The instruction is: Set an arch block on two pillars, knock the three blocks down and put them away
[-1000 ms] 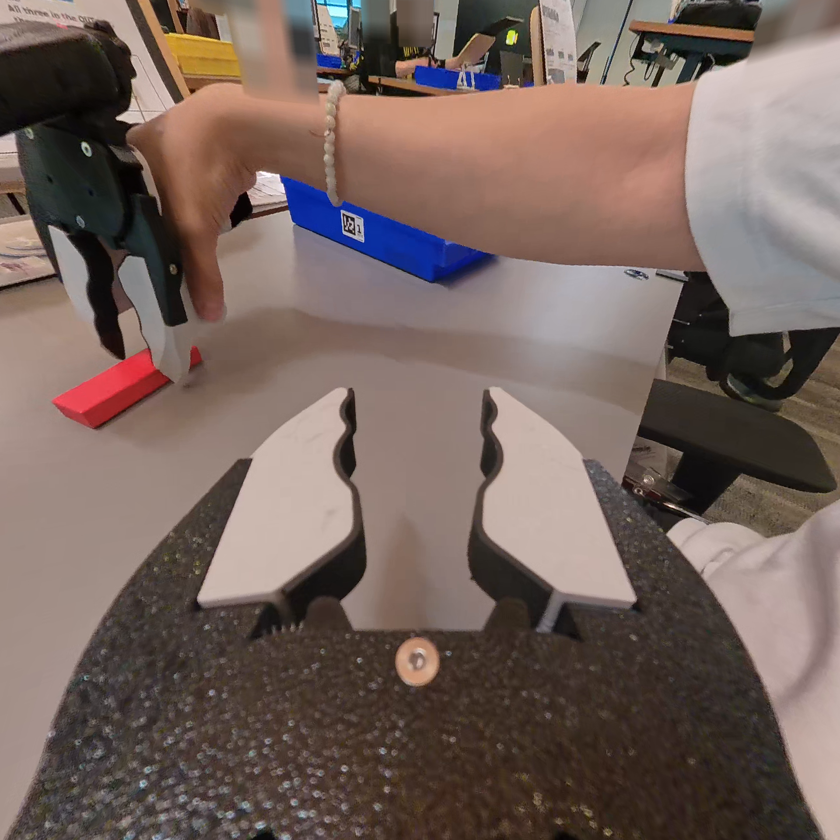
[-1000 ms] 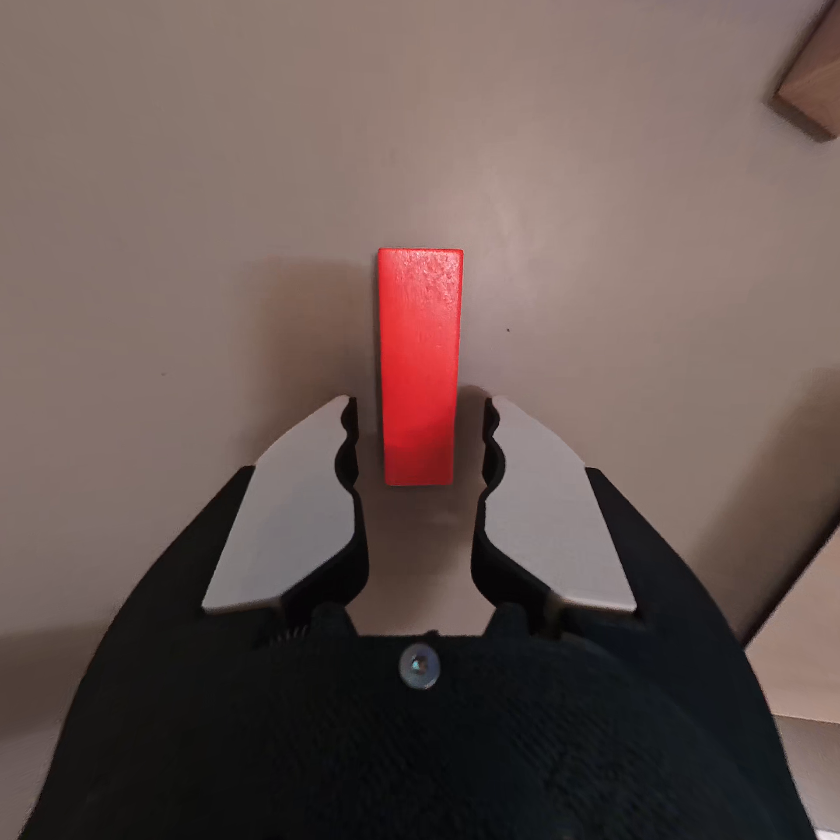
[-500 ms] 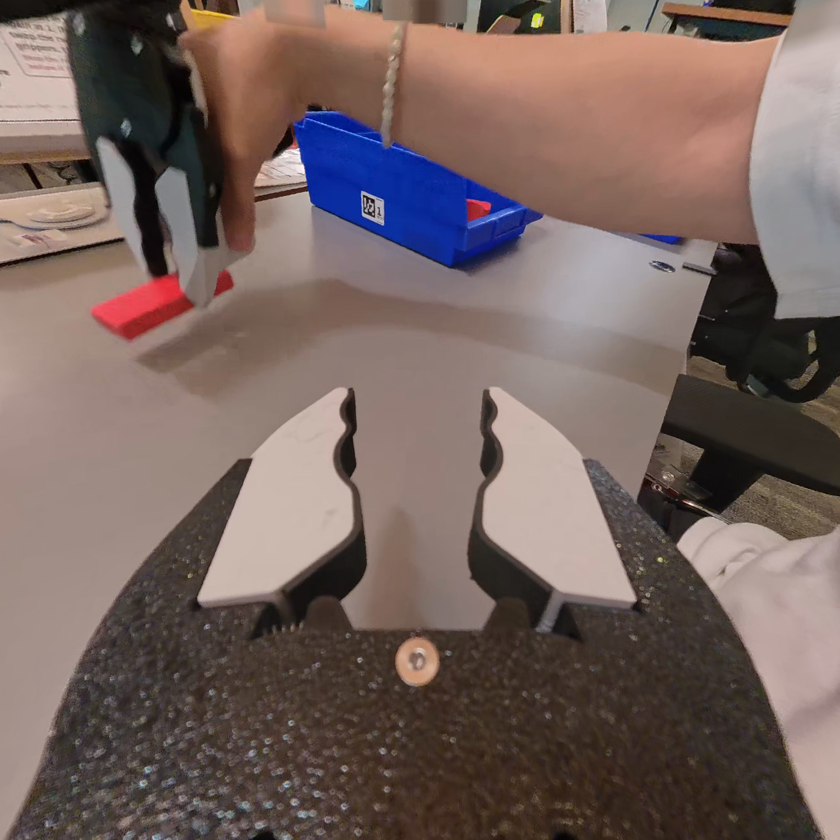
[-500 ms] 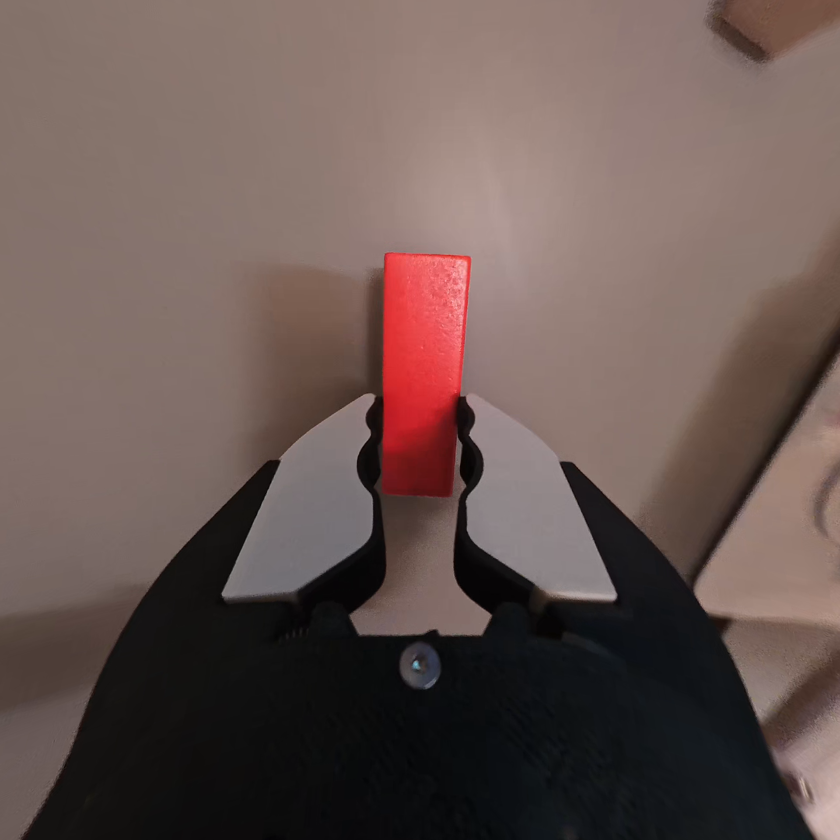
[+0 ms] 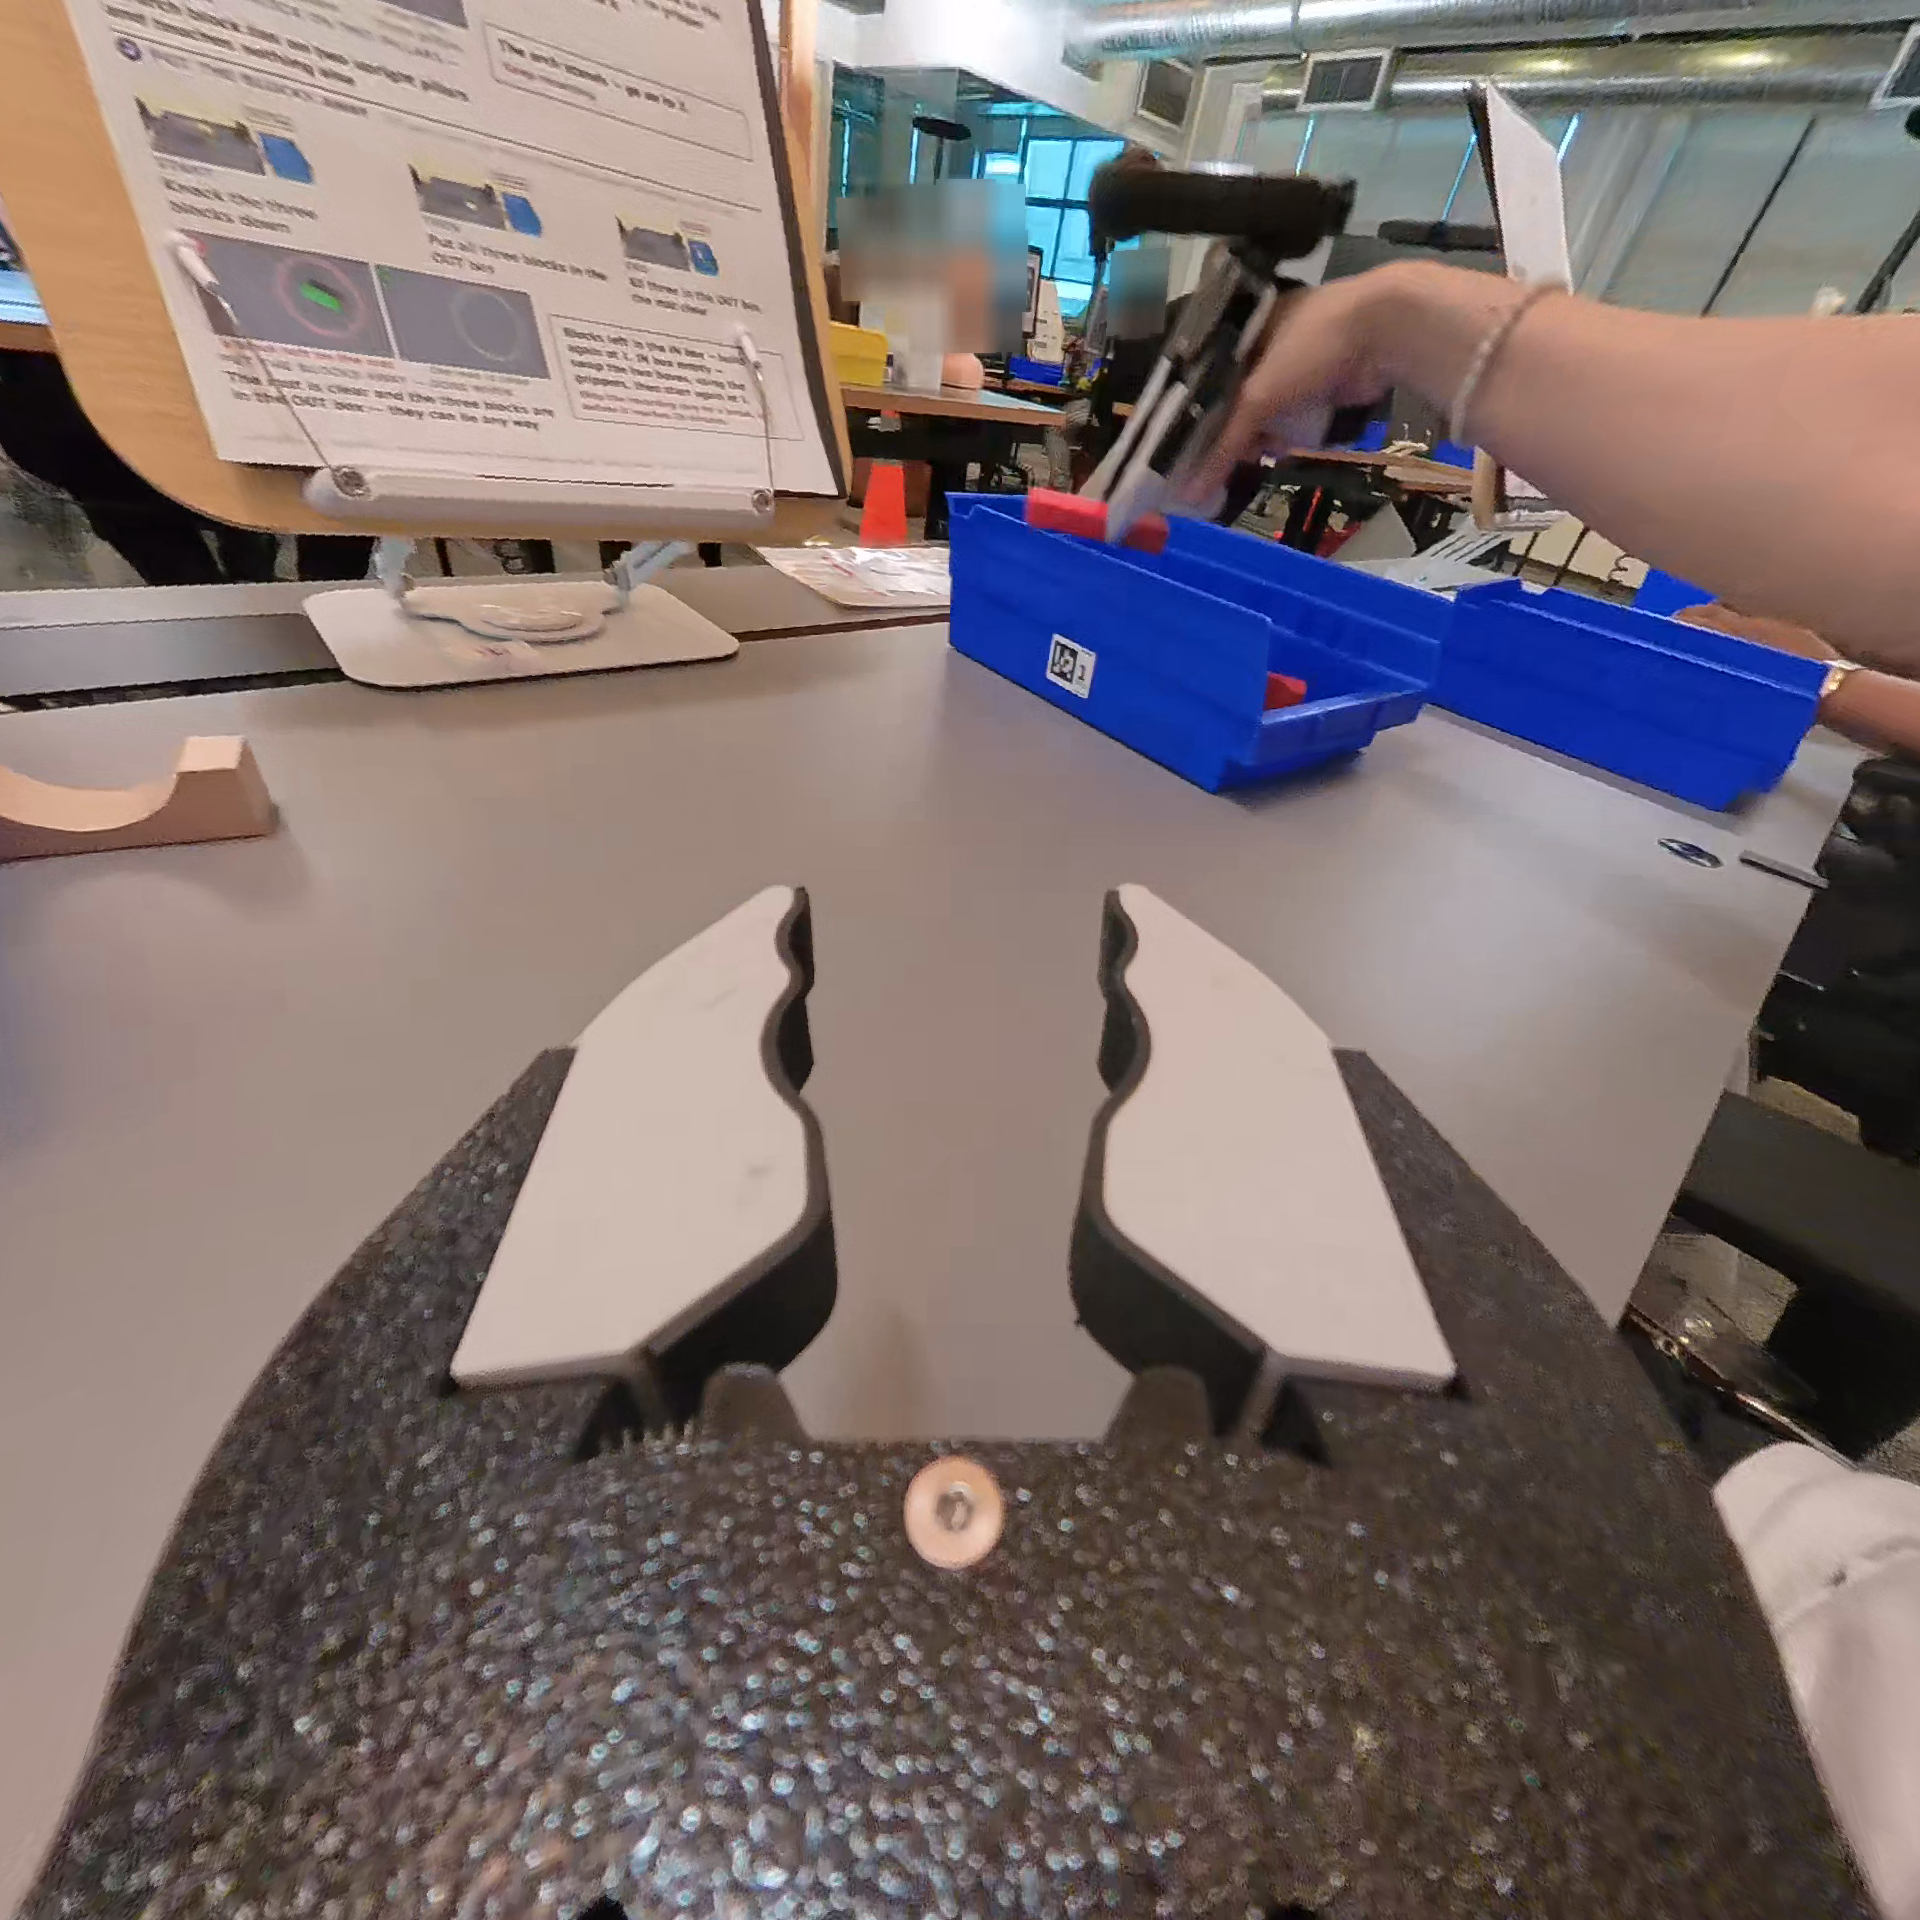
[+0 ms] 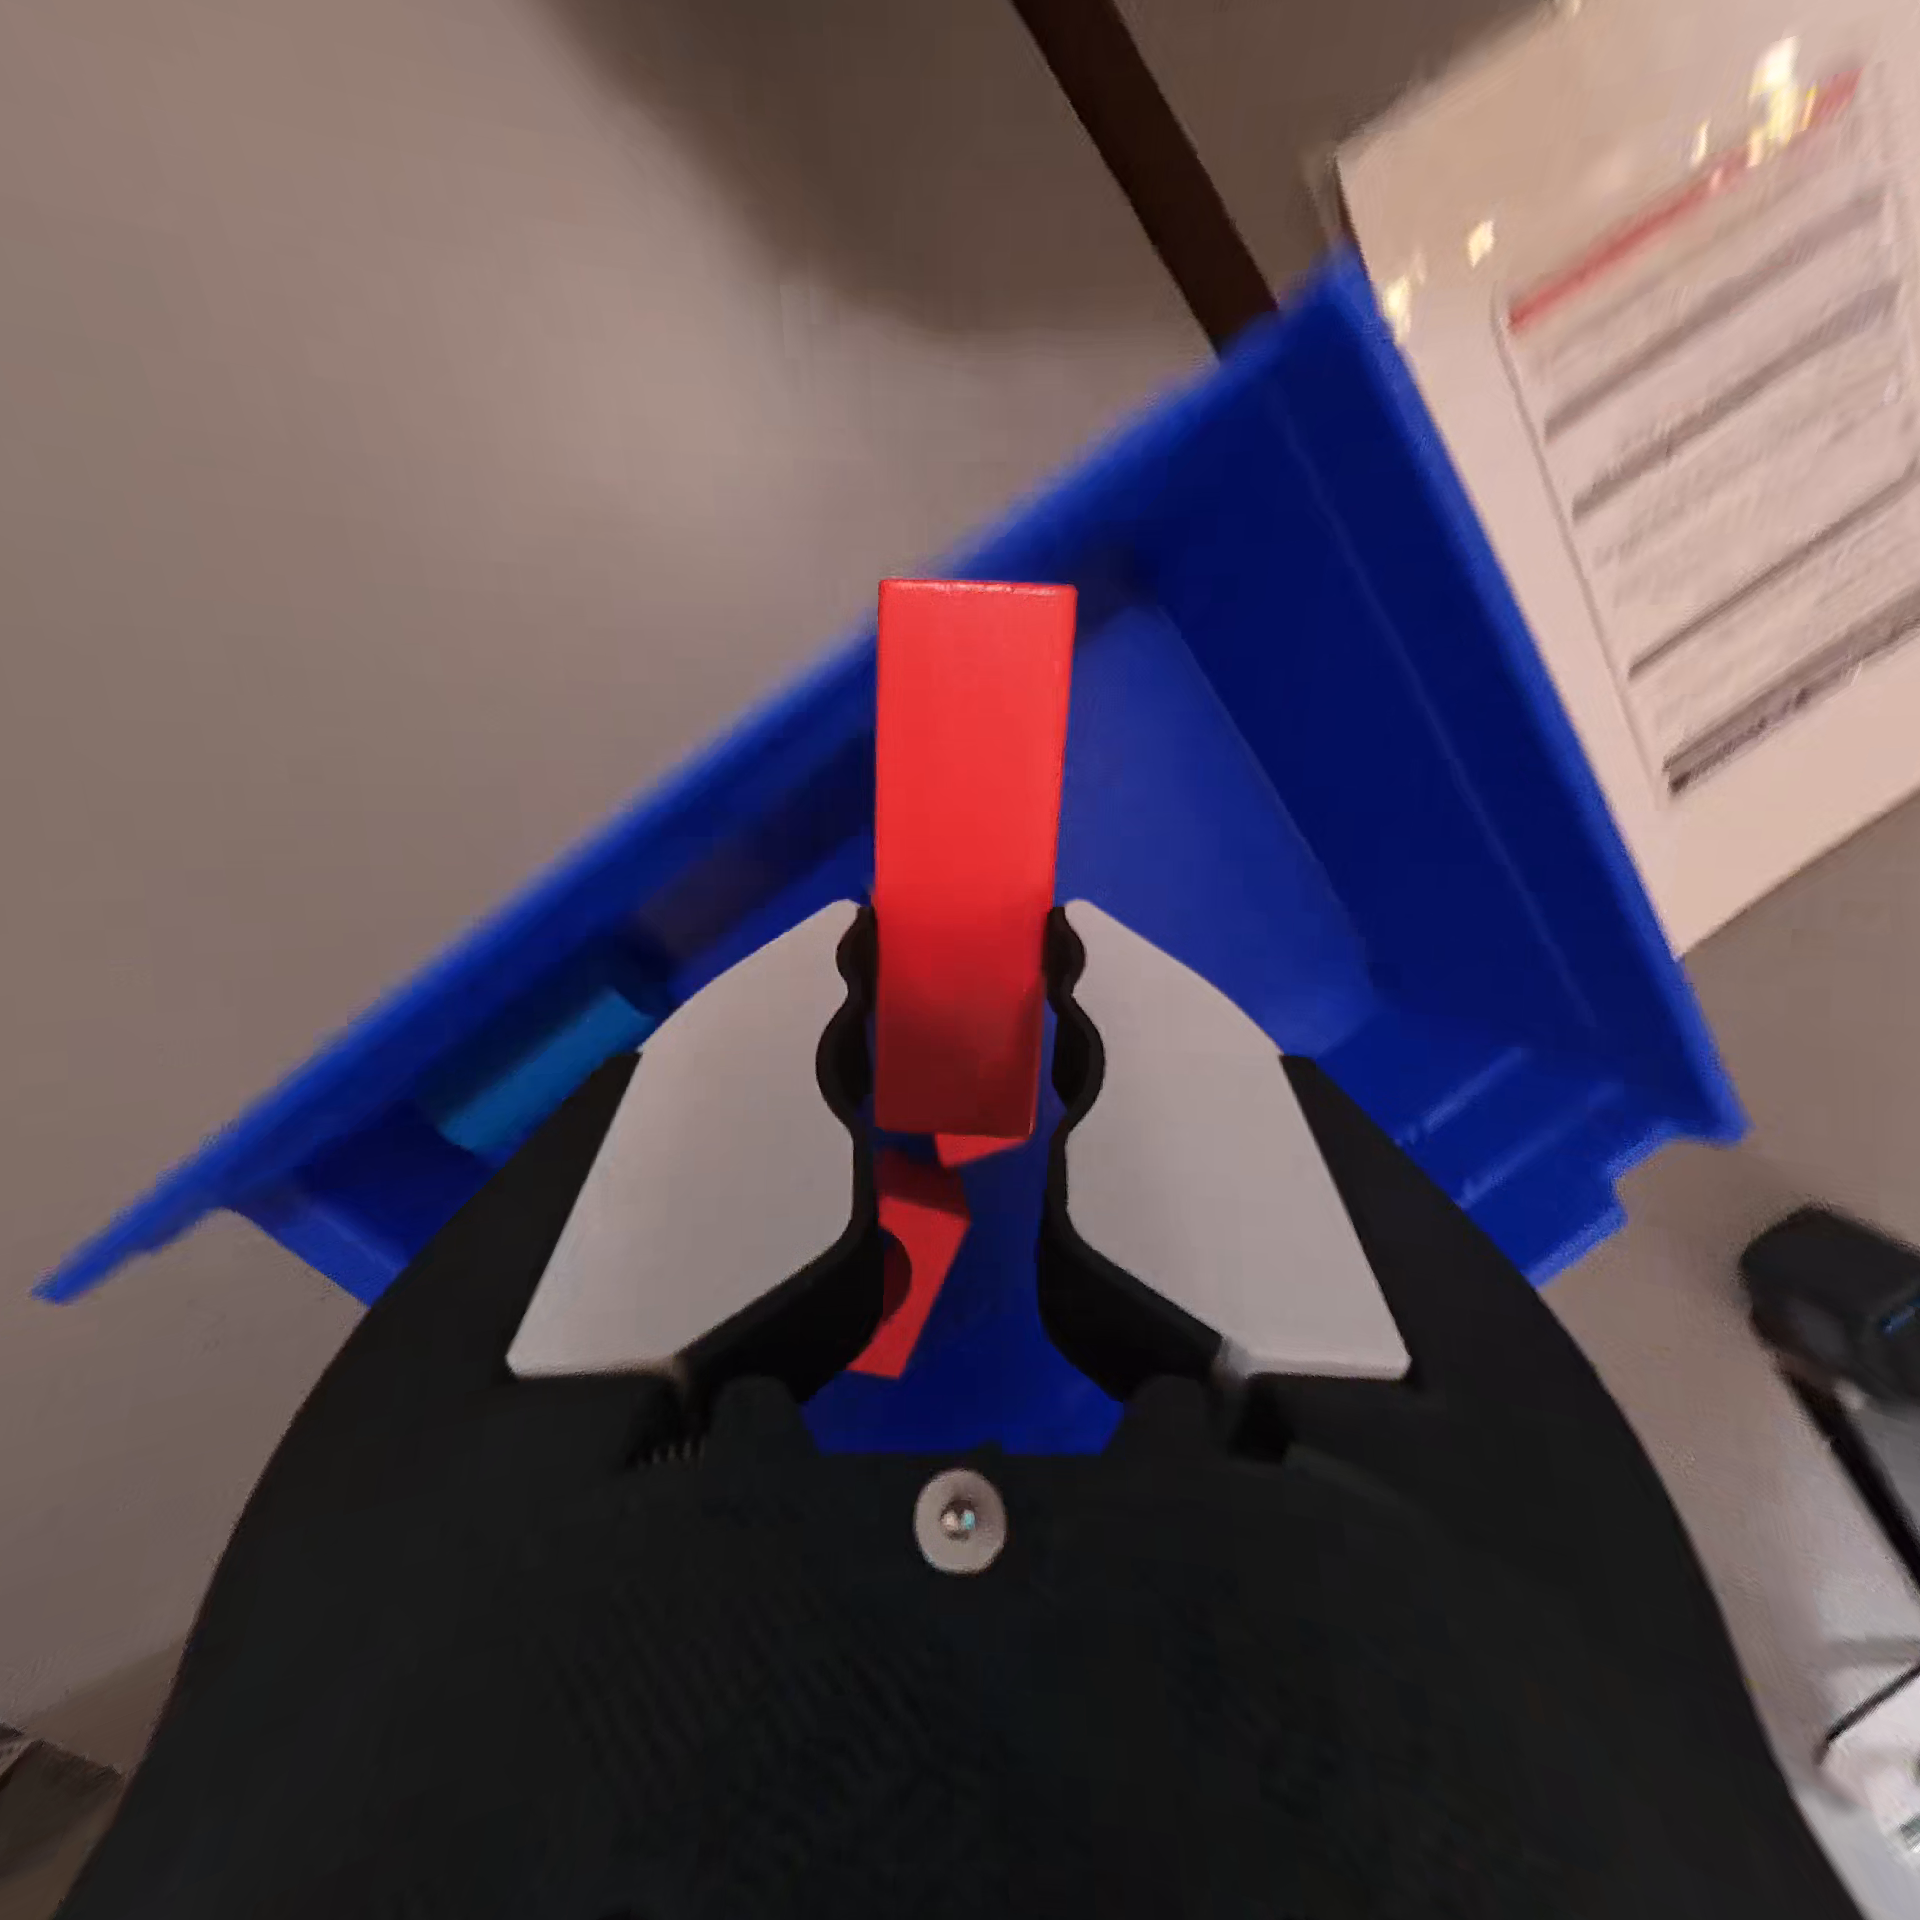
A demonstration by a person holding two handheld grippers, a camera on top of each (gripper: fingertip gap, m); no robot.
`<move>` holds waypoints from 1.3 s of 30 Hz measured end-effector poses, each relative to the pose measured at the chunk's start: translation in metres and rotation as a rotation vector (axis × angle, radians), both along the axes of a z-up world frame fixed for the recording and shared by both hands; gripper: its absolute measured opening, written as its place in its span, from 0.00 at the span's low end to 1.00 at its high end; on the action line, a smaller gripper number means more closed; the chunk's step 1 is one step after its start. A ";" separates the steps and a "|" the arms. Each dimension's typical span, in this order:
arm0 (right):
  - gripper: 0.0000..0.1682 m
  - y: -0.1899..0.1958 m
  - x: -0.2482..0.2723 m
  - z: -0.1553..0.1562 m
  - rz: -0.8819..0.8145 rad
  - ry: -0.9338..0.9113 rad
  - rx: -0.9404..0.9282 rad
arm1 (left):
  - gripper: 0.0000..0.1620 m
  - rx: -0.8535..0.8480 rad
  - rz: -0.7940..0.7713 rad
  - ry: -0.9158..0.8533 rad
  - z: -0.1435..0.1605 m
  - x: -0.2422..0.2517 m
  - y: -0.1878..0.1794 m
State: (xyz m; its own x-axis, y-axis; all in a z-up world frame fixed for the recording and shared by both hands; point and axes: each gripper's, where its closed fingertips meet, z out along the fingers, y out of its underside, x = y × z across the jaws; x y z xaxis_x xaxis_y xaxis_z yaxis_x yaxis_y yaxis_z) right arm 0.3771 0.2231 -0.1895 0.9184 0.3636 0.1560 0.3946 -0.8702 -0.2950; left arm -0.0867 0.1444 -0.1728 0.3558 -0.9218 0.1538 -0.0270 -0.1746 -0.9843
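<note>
One flat red rectangular wooden block (image 6: 971, 831) clamped in right hand-held gripper (image 6: 961, 940) above blue plastic bin (image 6: 1351, 675), left hand-held gripper (image 5: 954, 935) spread wide, empty, over grey table (image 5: 520, 935).

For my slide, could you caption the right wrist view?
Right hand-held gripper holds a red block above a blue bin.

Ahead of my spread left gripper (image 5: 954, 997) the grey table (image 5: 623, 862) lies bare to its far edge, hemmed by a wooden arch block (image 5: 125, 800) at left, the document stand (image 5: 520, 623) behind, and two blue bins (image 5: 1174, 665) toward the right edge.
</note>
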 end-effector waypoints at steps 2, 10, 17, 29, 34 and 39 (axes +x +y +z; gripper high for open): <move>0.19 -0.014 0.023 -0.014 -0.041 -0.011 -0.018 | 0.33 -0.002 0.004 0.012 -0.001 0.000 0.003; 0.20 -0.036 0.064 -0.060 -0.058 -0.044 -0.109 | 0.36 -0.035 -0.029 0.112 -0.018 0.010 0.003; 0.20 -0.019 0.067 -0.074 0.012 -0.054 -0.119 | 0.37 -0.048 -0.035 0.173 -0.029 0.019 0.002; 0.19 -0.020 0.054 -0.097 0.063 0.066 -0.225 | 0.42 -0.053 -0.021 0.243 -0.039 0.026 0.006; 0.25 -0.018 0.058 -0.081 0.093 -0.027 -0.231 | 0.43 -0.068 -0.013 0.238 -0.042 0.025 0.008; 0.39 0.021 0.015 0.005 0.183 -0.102 0.008 | 0.43 -0.072 -0.004 0.228 -0.043 0.021 0.011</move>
